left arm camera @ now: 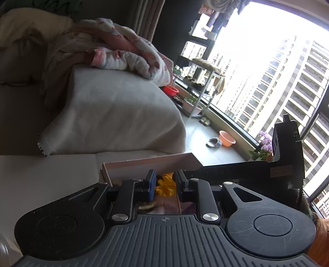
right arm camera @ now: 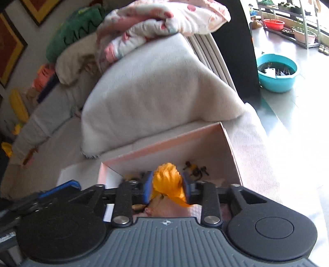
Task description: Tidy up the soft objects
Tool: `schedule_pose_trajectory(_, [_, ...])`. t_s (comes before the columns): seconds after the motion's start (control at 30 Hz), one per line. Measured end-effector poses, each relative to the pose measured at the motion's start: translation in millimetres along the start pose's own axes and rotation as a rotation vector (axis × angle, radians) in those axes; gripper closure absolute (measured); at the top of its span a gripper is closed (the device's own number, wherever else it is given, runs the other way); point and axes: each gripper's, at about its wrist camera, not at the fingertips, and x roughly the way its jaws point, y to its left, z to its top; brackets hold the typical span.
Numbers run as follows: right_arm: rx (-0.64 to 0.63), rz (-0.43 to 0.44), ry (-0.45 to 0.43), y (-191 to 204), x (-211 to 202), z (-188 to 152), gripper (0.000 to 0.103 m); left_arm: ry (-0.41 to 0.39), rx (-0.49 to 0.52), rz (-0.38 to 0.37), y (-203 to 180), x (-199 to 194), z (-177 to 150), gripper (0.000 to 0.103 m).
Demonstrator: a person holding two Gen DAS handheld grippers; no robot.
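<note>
A pink cardboard box point(right arm camera: 170, 143) sits on the pale sofa seat; it also shows in the left wrist view point(left arm camera: 148, 164). My right gripper point(right arm camera: 167, 184) is shut on a yellow-orange soft toy point(right arm camera: 167, 180) and holds it over the box. A small black-and-yellow toy point(right arm camera: 195, 169) lies inside the box. My left gripper point(left arm camera: 163, 182) is at the box's near side, jaws apart, with the yellow toy point(left arm camera: 166, 183) seen between the fingers; the right gripper's black body point(left arm camera: 246, 170) reaches in from the right.
A grey-white cushion point(right arm camera: 156, 86) stands behind the box with a floral blanket point(right arm camera: 164, 18) on top. Green and cream pillows point(right arm camera: 76, 32) lie further back. A teal basin point(right arm camera: 277, 71) and an orange basin point(left arm camera: 227, 138) stand on the floor by the window.
</note>
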Motion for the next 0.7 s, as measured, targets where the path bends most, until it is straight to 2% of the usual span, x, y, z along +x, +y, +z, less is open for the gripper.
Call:
schedule_pose_trajectory(0.03, [-0.007,-0.007,-0.018,3,-5,-1,0.067,-0.014,0.002,-0.005,-2,-8,0,0.08])
schedule_pose_trajectory(0.1, [-0.032,-0.018,-0.068,8,-19,-2,0.055,-0.036,0.019,-0.005,-5,-27,-1,0.08])
schedule_pose_trajectory(0.2, [-0.079,-0.077,-0.172,20,-46,-9,0.049,-0.04,0.089,0.033,-12,-55,-17,0.08])
schedule_pose_trajectory(0.27, [-0.132,-0.114,-0.228,27,-71,-21,0.048,-0.034,0.141,0.073,-16,-76,-41,0.08])
schedule_pose_trajectory(0.37, [-0.237,-0.122,-0.275,39,-105,-56,0.036,0.015,0.193,0.18,-21,-99,-92,0.08])
schedule_pose_trajectory(0.47, [-0.314,-0.118,-0.25,47,-119,-101,0.034,0.074,0.177,0.279,-18,-109,-142,0.08])
schedule_pose_trajectory(0.57, [-0.347,-0.127,-0.184,54,-112,-146,0.034,0.097,0.122,0.356,-15,-114,-177,0.08])
schedule_pose_trajectory(0.67, [-0.32,-0.122,-0.105,53,-96,-181,0.034,0.12,0.053,0.381,-13,-109,-193,0.08])
schedule_pose_trajectory(0.7, [-0.302,-0.112,-0.071,51,-90,-192,0.034,0.116,0.035,0.383,-14,-107,-197,0.077])
